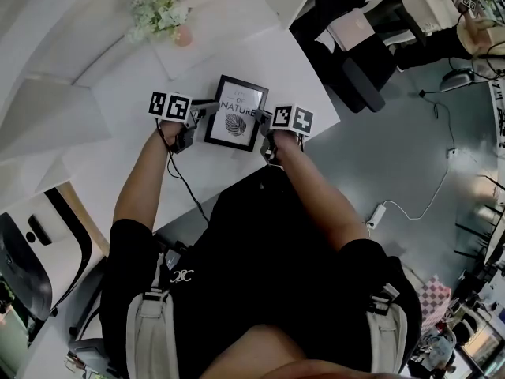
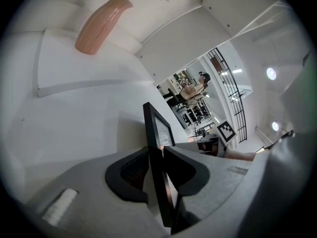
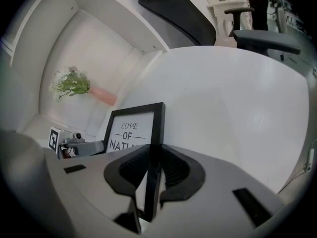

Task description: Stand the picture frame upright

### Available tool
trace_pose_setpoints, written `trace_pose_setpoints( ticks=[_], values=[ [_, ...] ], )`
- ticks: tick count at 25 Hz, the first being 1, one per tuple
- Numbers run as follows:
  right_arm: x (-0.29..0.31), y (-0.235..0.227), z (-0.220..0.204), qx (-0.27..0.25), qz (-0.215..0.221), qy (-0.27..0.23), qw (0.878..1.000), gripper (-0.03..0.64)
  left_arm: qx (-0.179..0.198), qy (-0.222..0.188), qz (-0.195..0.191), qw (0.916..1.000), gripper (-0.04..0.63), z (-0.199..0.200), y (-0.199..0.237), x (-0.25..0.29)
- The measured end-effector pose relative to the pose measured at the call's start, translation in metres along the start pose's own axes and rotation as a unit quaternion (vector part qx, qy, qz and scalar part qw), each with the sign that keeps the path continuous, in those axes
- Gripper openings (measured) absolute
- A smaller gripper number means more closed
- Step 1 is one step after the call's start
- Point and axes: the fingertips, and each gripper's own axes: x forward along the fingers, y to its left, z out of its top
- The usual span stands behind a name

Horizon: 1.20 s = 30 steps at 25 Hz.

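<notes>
**A:** Where is the picture frame?

**B:** The picture frame [image 1: 236, 113] is at the middle of the white table [image 1: 134, 164], just in front of the person [image 1: 260, 275] and between the two grippers. It has a black border around a white print with words and a leaf. The print faces the person.

**A:** Is it lying flat?

**B:** No. In the right gripper view its face rises up from the table top. I cannot tell whether its lower edge touches the table.

**A:** What is the left gripper doing?

**B:** The left gripper [image 2: 157, 155] has the frame's left edge between its fingers. They are set narrow, and both dark pads press on the black border, one from the front and one from the back.

**A:** And the right one?

**B:** It does the same on the other side. The right gripper [image 3: 152, 157] has its fingers drawn in on the frame's right edge, with the border clamped between the ribbed pads.

**A:** What else is on the table?

**B:** A pink vase [image 1: 183, 35] with white flowers and green leaves stands at the far left, well apart from the frame. A black office chair [image 1: 359, 81] stands on the grey floor beyond the table's right side.
</notes>
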Motion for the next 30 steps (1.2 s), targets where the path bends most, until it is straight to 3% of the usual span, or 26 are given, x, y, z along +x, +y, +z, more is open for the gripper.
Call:
trace_pose_setpoints(
  ticks=[4, 8, 13, 17, 22, 30],
  values=[
    [0.001, 0.000, 0.000, -0.009, 0.003, -0.002, 1.000, 0.075, -0.008, -0.006, 0.008, 0.9999, 0.100, -0.001, 0.000, 0.000],
    [-0.008, 0.004, 0.000, -0.026, 0.014, -0.010, 1.000, 0.075, 0.006, -0.018, 0.017, 0.9997, 0.095, 0.001, -0.014, -0.006],
    [-0.043, 0.017, 0.024, -0.098, 0.029, -0.047, 0.994, 0.075, 0.046, -0.055, 0.035, 0.9968, 0.092, 0.009, -0.047, -0.014],
    [-0.073, 0.041, 0.057, -0.186, 0.042, -0.092, 0.977, 0.075, 0.088, -0.106, 0.060, 0.9886, 0.092, 0.028, -0.071, -0.027],
    [-0.111, 0.079, 0.088, -0.292, 0.067, -0.155, 0.941, 0.075, 0.155, -0.176, 0.104, 0.9665, 0.092, 0.051, -0.109, -0.051],
    [-0.198, 0.145, 0.115, -0.423, 0.106, -0.277, 0.856, 0.075, 0.262, -0.283, 0.182, 0.9044, 0.092, 0.076, -0.190, -0.100]
  ],
)
